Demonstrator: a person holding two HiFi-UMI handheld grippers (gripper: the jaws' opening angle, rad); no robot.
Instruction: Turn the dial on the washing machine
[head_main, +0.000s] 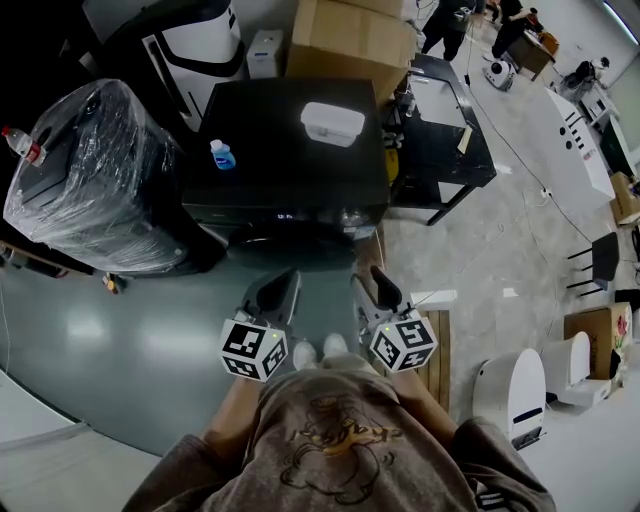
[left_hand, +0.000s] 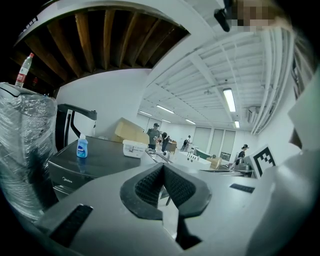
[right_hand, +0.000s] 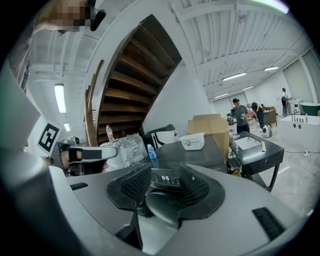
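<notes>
Two handheld grippers point at the black washing machine (head_main: 285, 140), which stands just beyond them, on the far side of a strip of grey floor (head_main: 150, 340). The left gripper (head_main: 288, 278) has its ribbed pads pressed together with nothing between them. The right gripper (head_main: 370, 285) holds its jaws apart and empty. Through that gap, the right gripper view shows the machine's control panel (right_hand: 167, 176), where a lit display (right_hand: 164, 178) shows digits that look like "06". The dial cannot be picked out on that panel. In the left gripper view, a small logo (left_hand: 67, 176) on the machine's front appears to read "Midea". On the lid, a blue bottle (head_main: 222, 155) with a white label stands near the left edge, its print too small to read. A white lidded box (head_main: 332, 123) lies toward the far right. To the left of the machine sits a bulky plastic-wrapped object (head_main: 100, 180) with a red-capped bottle (head_main: 22, 145) on top.
</notes>
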